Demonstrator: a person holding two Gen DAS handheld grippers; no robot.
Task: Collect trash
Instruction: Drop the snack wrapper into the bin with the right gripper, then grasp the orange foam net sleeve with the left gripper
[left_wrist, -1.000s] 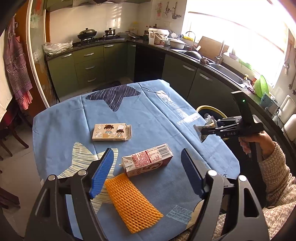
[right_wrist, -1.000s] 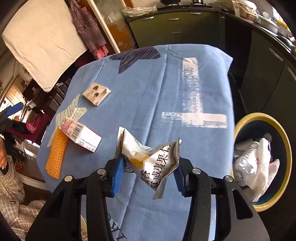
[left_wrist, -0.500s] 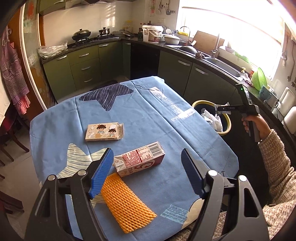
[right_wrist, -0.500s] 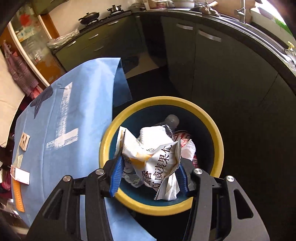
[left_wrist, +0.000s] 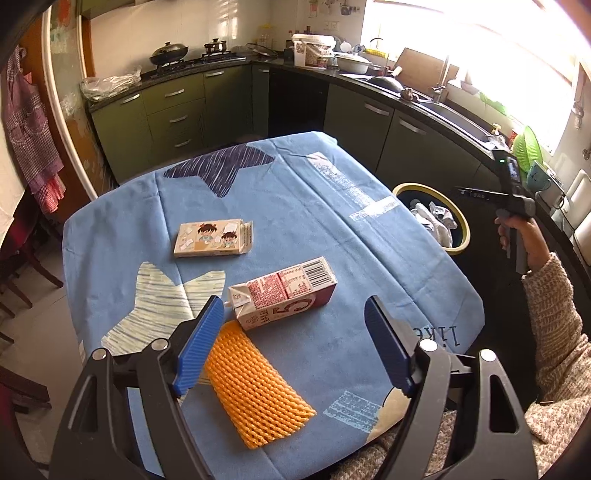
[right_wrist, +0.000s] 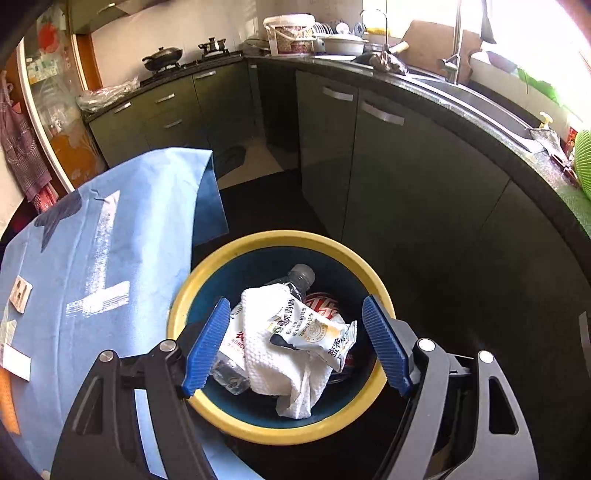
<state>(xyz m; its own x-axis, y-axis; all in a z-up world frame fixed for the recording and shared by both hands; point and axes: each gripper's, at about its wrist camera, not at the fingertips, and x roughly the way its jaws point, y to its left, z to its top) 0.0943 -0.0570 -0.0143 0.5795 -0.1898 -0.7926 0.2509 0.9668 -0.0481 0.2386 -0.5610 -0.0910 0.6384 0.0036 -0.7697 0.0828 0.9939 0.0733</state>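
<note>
Right gripper (right_wrist: 293, 345) hanging over the round yellow-rimmed dark blue bin (right_wrist: 258, 242) beside the desk (left_wrist: 122, 206), jaws just been opening and now spread wide with nothing between them. White crinkly snack wrapper with printed characters (right_wrist: 314, 328) lying loose on top of the pile inside, over a crumpled white paper towel (right_wrist: 273, 365) and a clear plastic bottle (right_wrist: 301, 275). Looks like that piece is dealt with.

Left gripper (left_wrist: 290, 341) hovering above the near part of the blue cloth-covered desk, jaws also spread, pinching nothing. Still three bits of trash out there: a red-and-white drink carton lying on its side (left_wrist: 282, 293), an orange foam fruit net (left_wrist: 255, 398) just in front of it and touching or nearly touching the carton's near end, and a flat beige cardboard box with cartoon kids on it (left_wrist: 214, 238) further back, well apart from the other two.

Handling guesses: carton probably empty, so light but fairly stiff, coated sides a bit slick. Best bet a pinch across the narrow width mid-body, not the folded spout end, which would likely crumple. Foam net super light and squishy, bound to compress to almost nothing, so needs a full squeeze around the middle; grippy texture should help. Cartoon box thin and light, open flap at the right end, so better taken across the short sides near the centre. Nothing fragile, worst case something slides on the cloth.
</note>
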